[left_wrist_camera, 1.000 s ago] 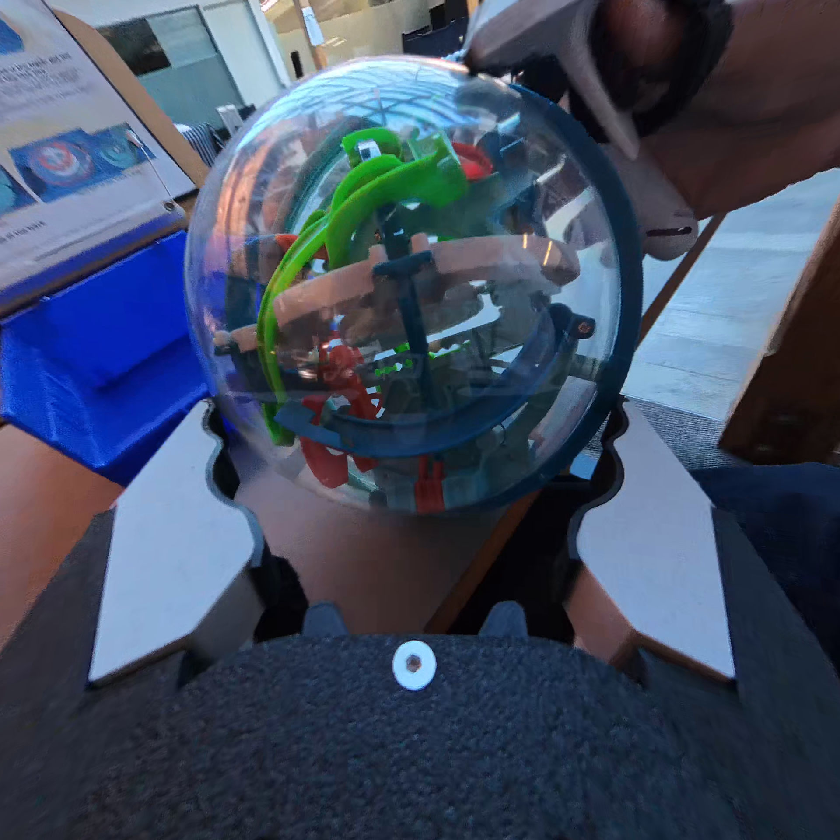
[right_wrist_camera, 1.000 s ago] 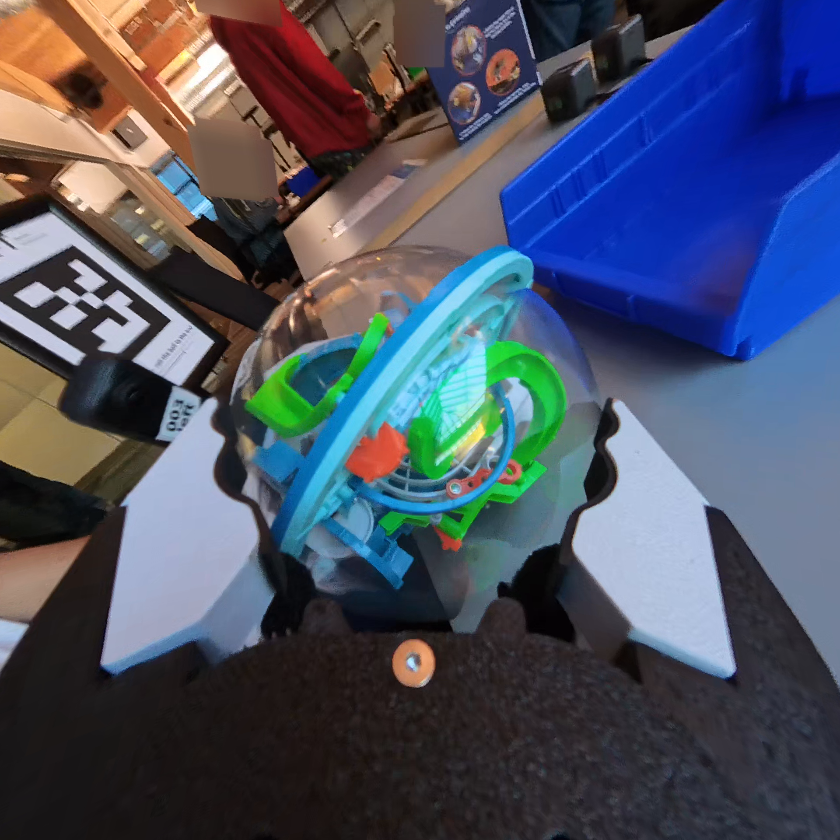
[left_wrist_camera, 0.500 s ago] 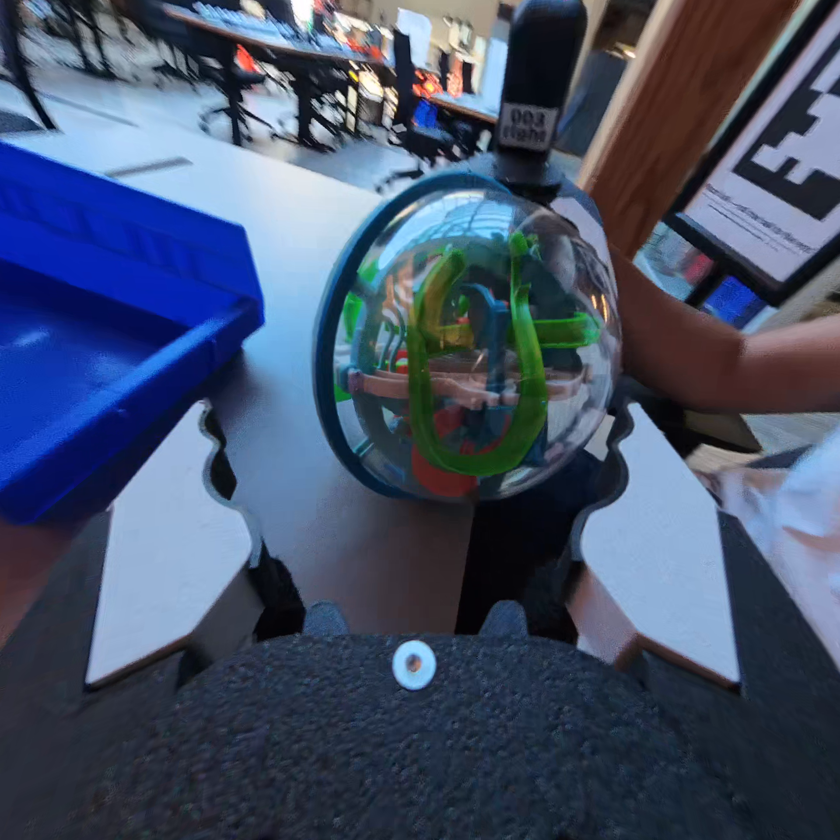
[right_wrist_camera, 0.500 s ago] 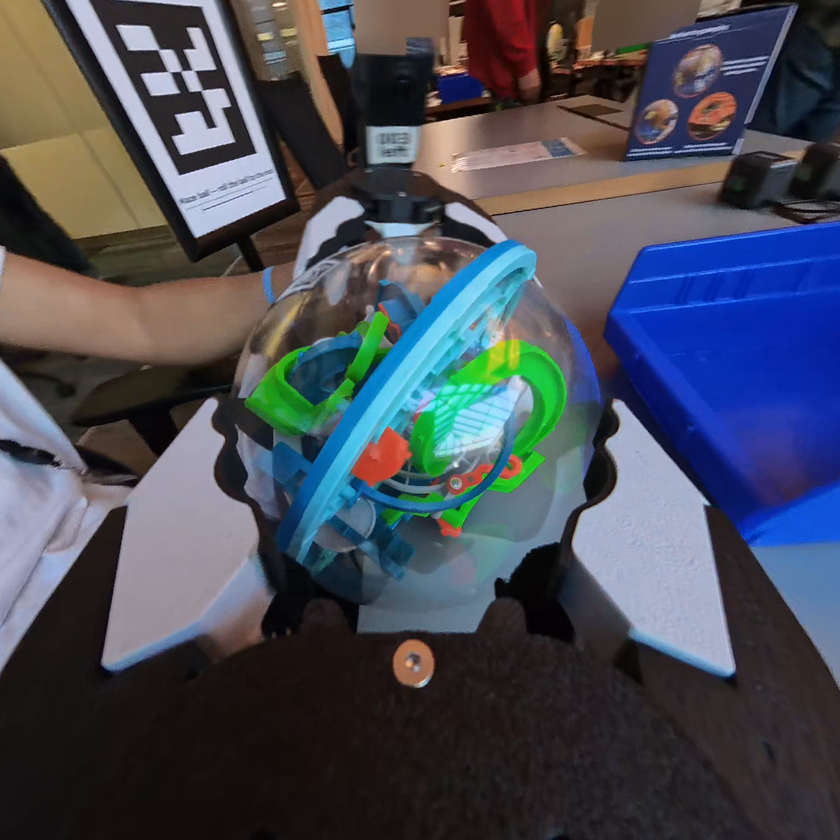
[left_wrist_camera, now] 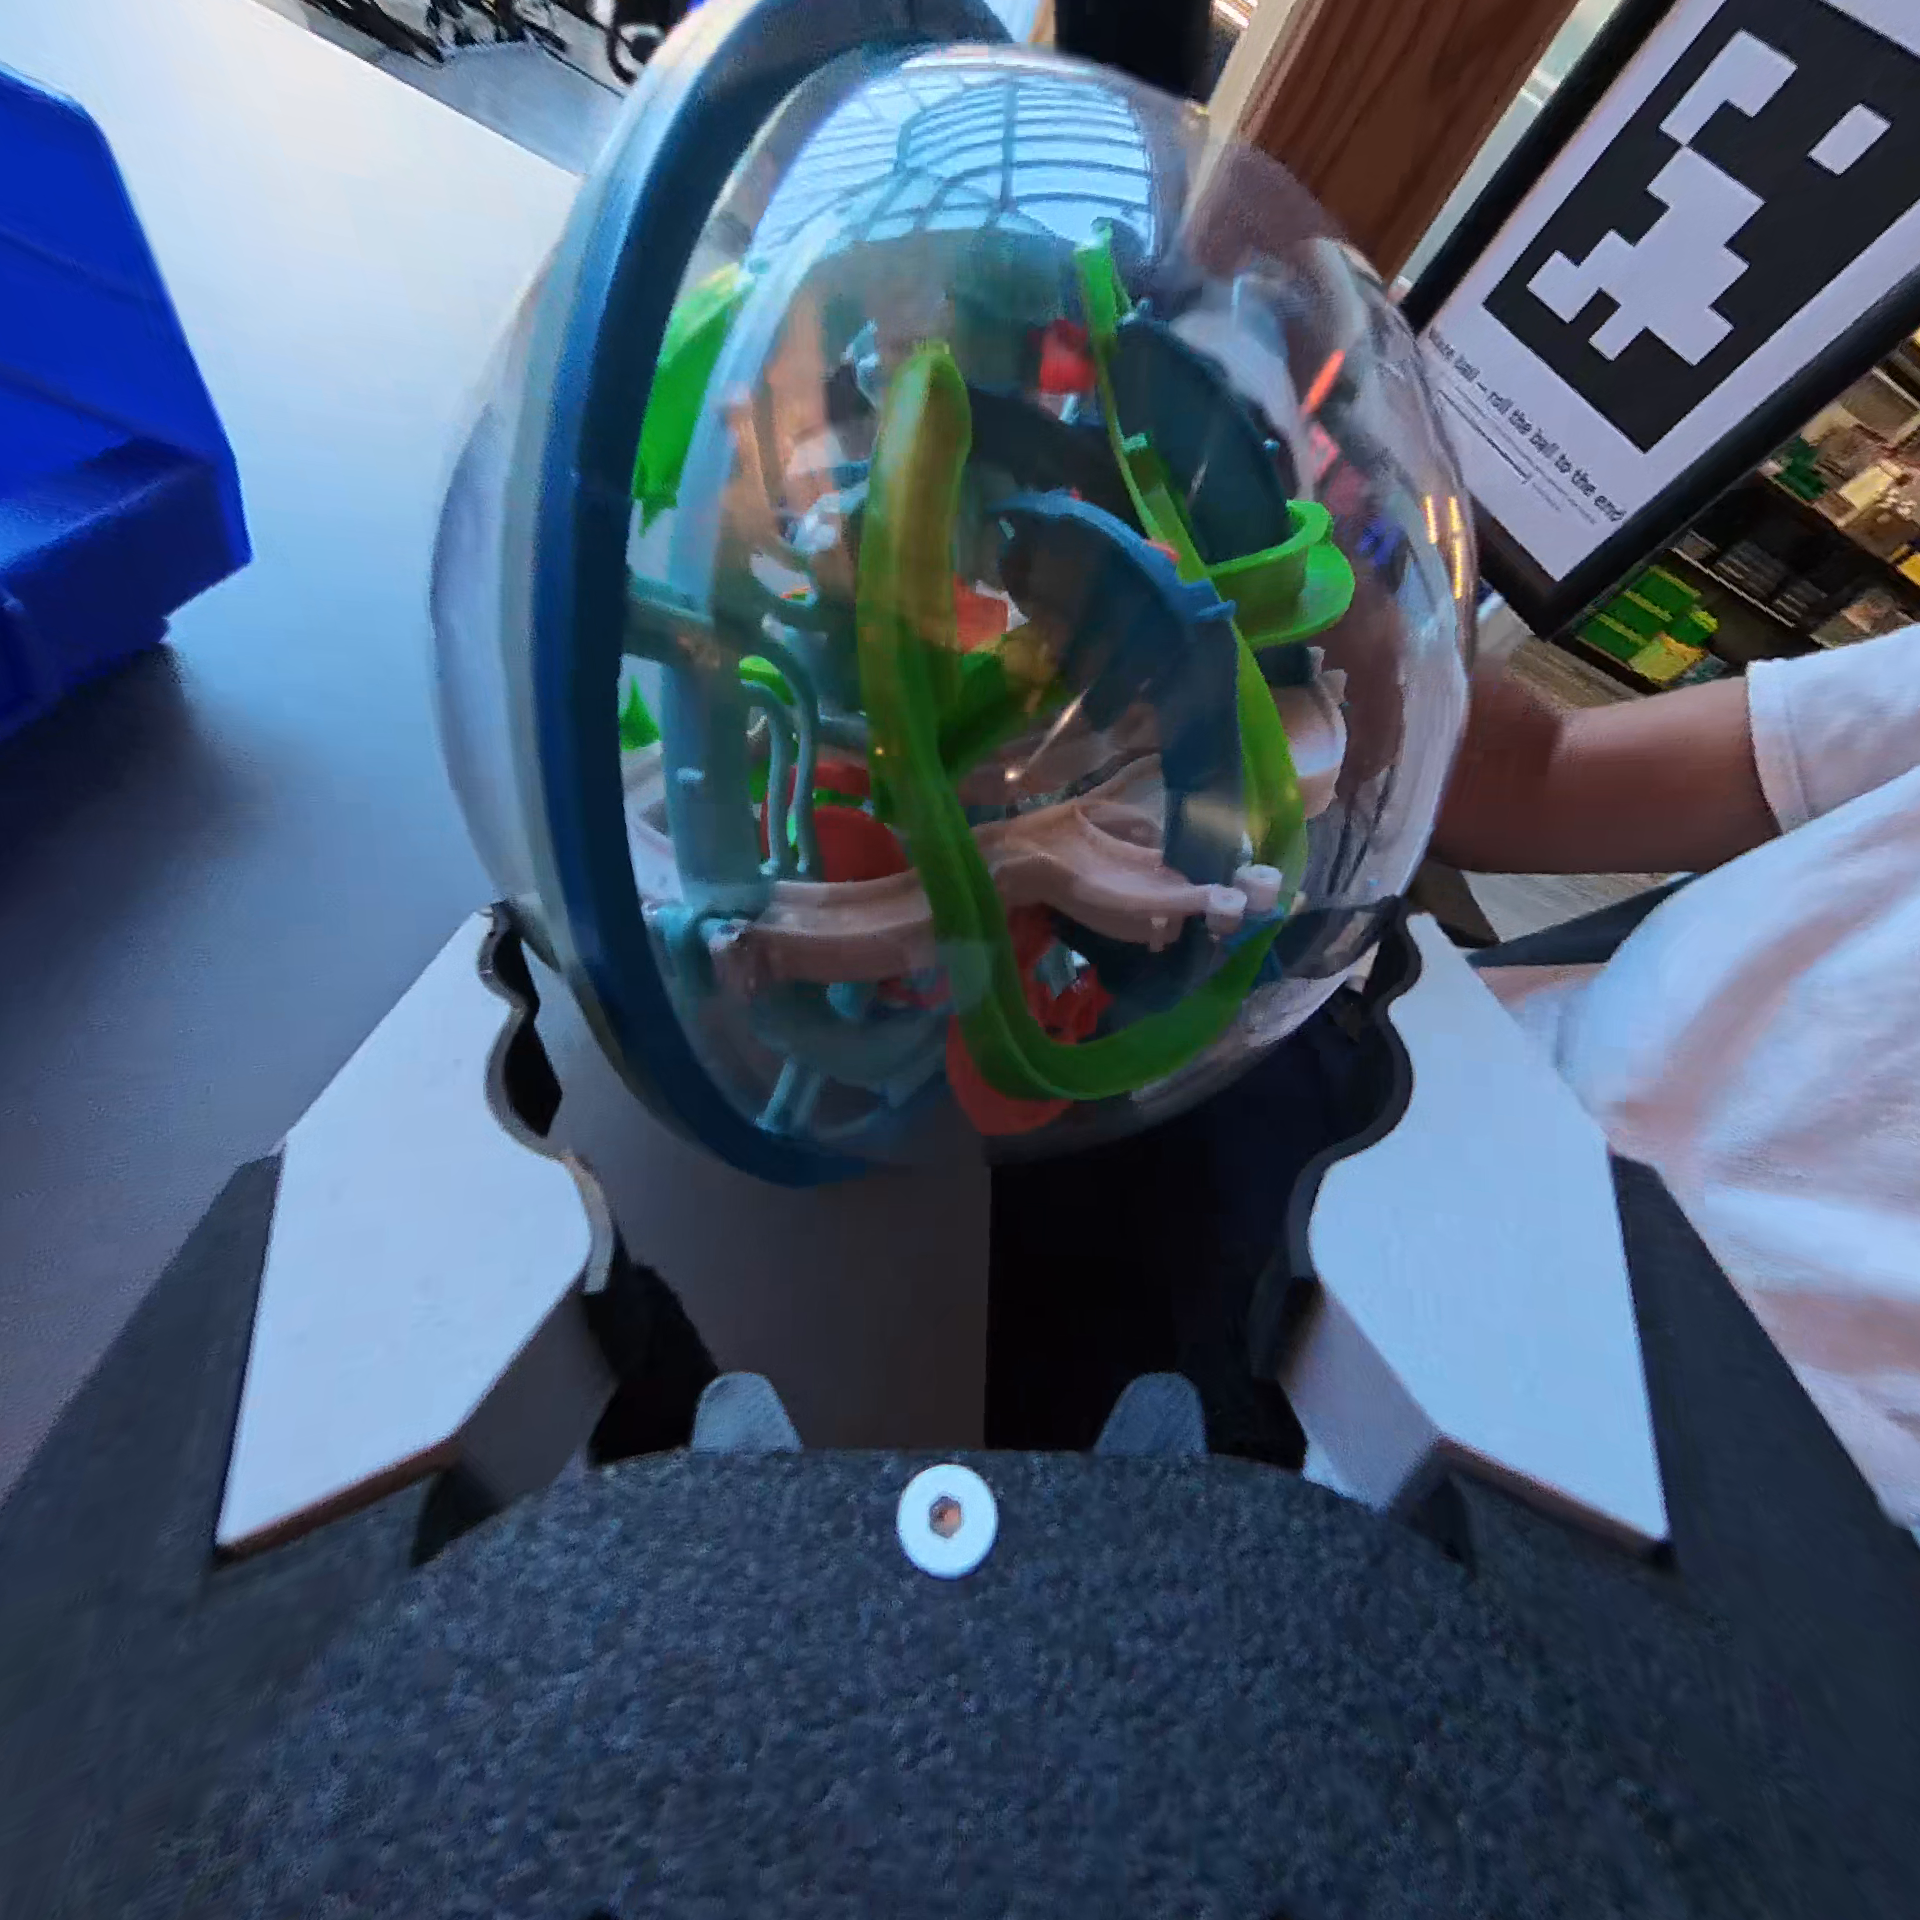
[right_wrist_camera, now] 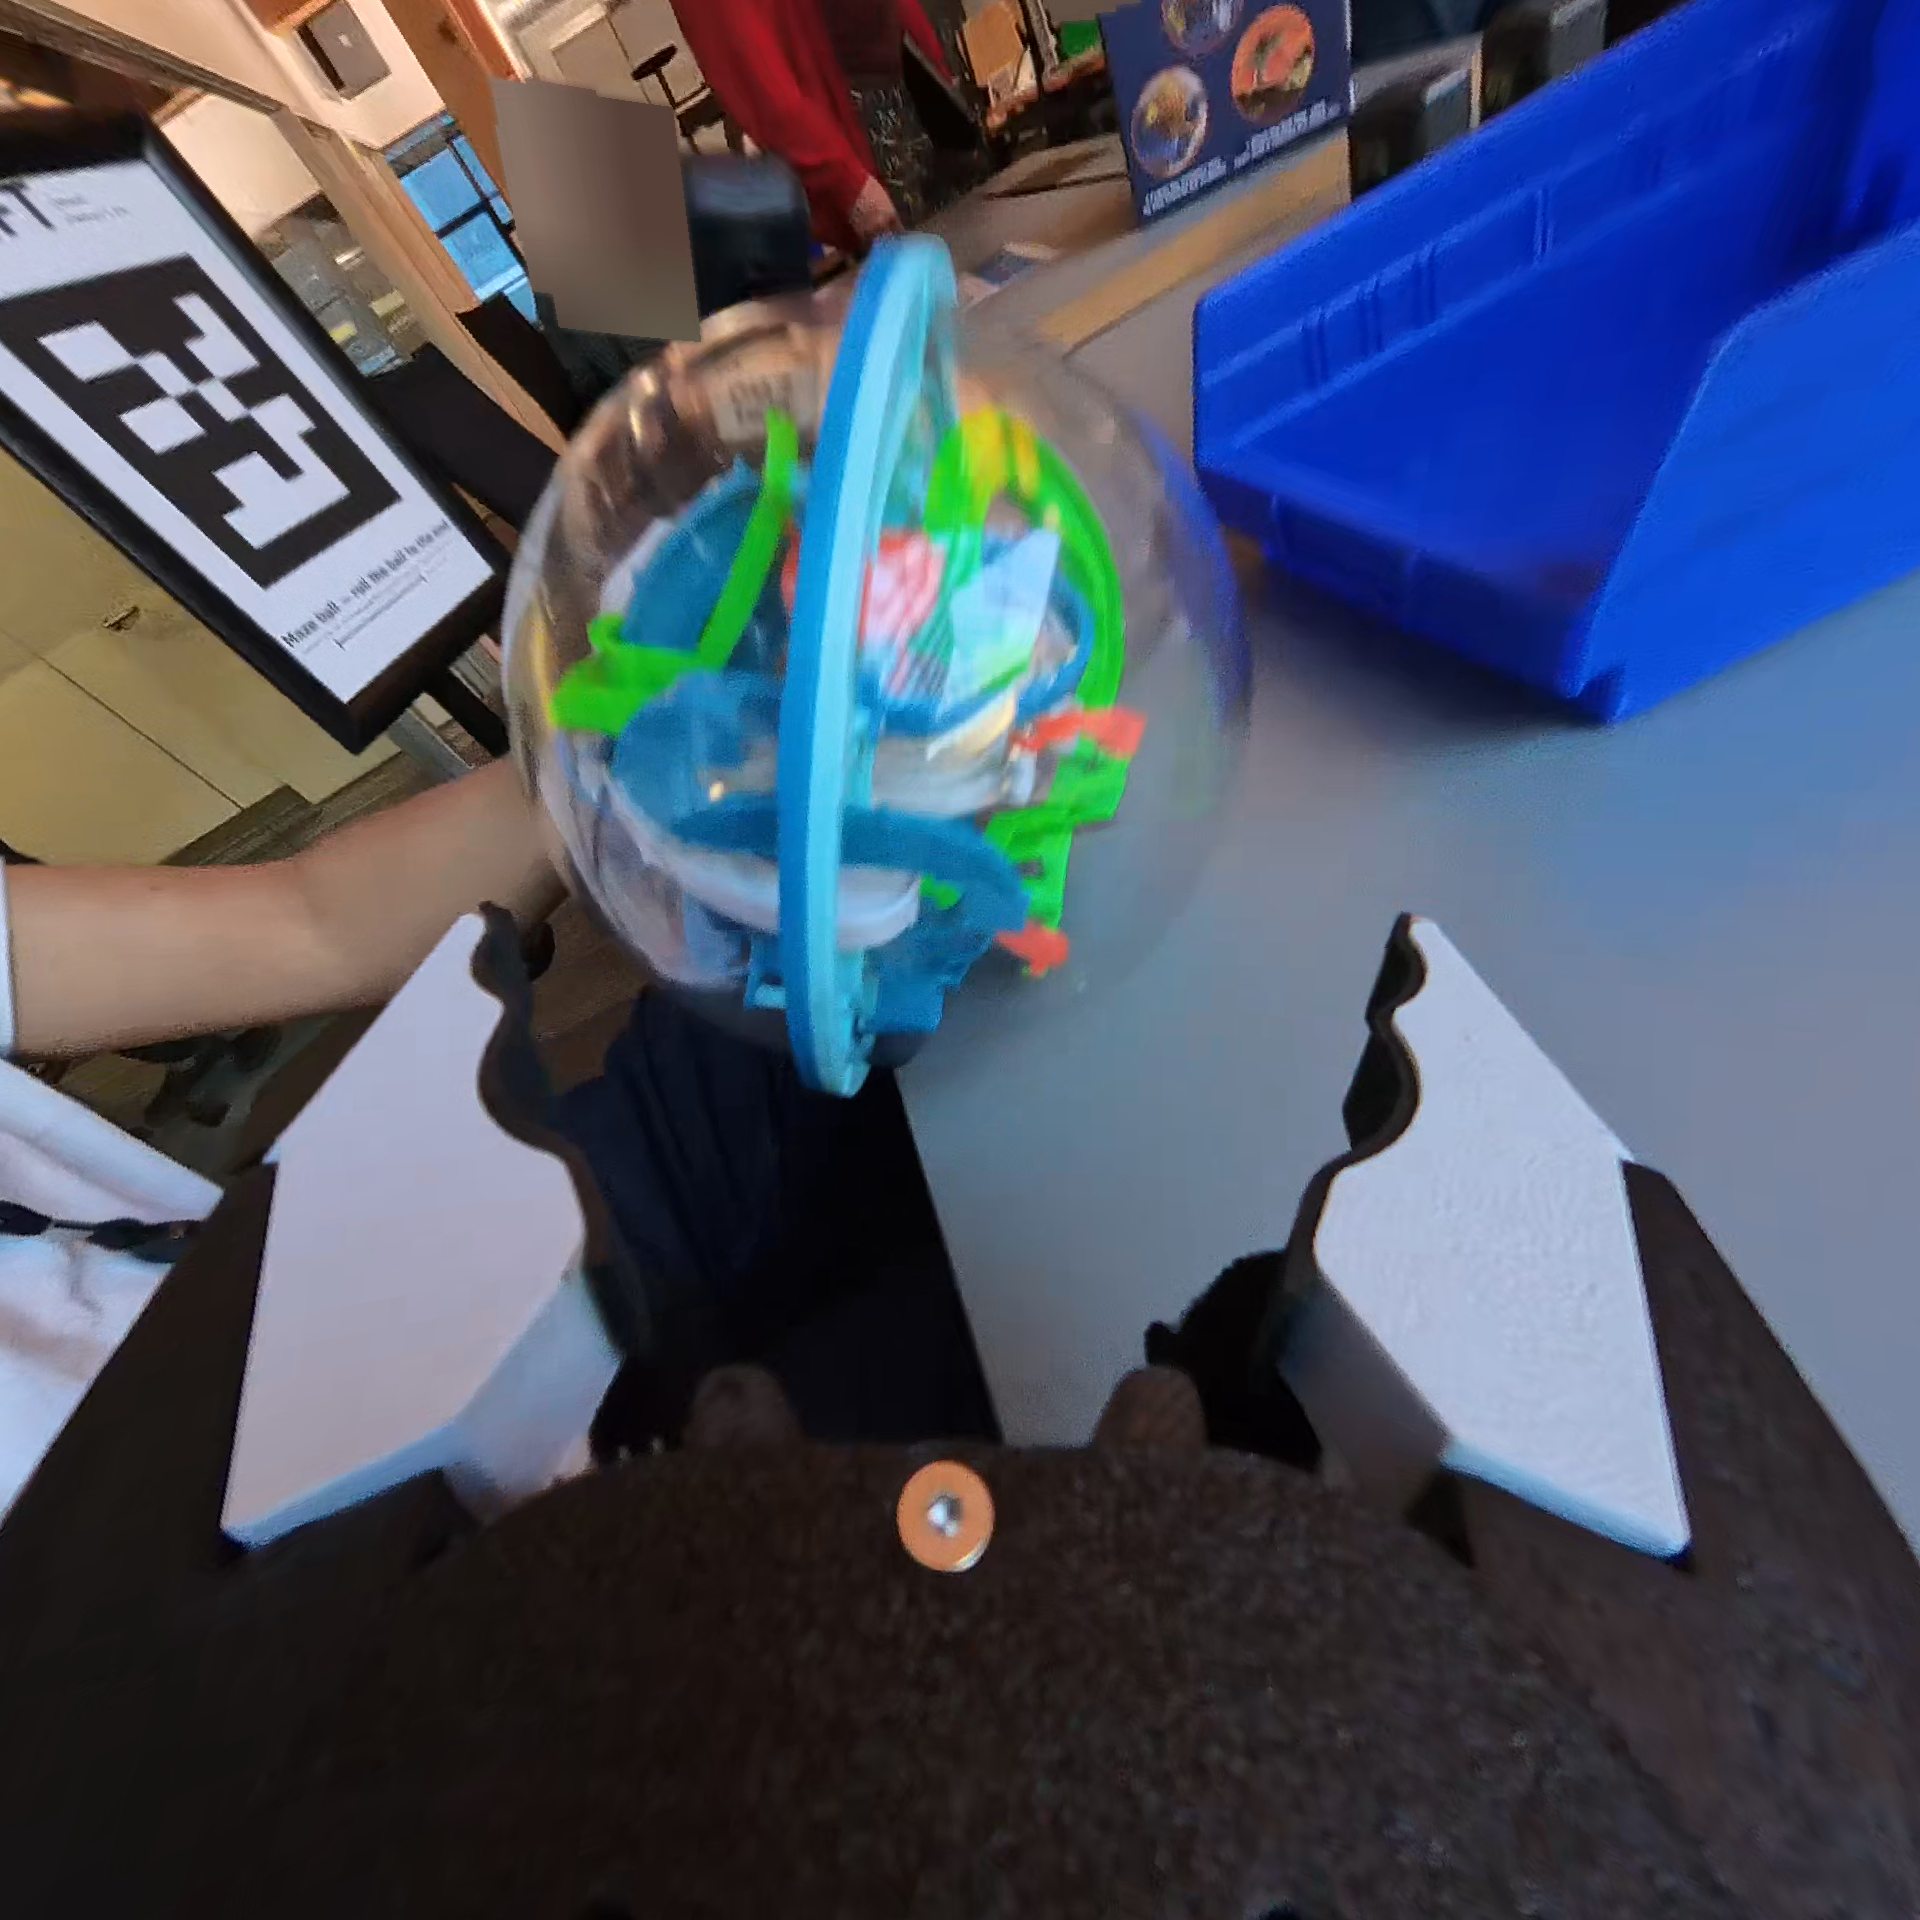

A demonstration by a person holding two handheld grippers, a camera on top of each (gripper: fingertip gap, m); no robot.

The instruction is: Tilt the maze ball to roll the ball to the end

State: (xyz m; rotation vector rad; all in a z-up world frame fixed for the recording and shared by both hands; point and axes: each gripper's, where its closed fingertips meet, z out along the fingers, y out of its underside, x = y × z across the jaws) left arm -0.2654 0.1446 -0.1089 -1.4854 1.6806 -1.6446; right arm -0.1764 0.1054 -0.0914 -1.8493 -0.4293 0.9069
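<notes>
The left hand-held gripper point(left_wrist_camera: 948, 935) has its white fingers point(left_wrist_camera: 416, 1226) spread wide, tips at the lower sides of the maze ball point(left_wrist_camera: 951, 613) filling the frame's centre; whether they press it I cannot tell. The right hand-held gripper point(right_wrist_camera: 948, 956) is wide too, the blurred maze ball point(right_wrist_camera: 862, 665) ahead of its tips at upper centre, clear of the right fingertip. Below lies the grey desk point(right_wrist_camera: 1507, 883). A blue bin point(right_wrist_camera: 1558, 416) sits upper right, a framed marker sign point(right_wrist_camera: 208, 416) upper left.
</notes>
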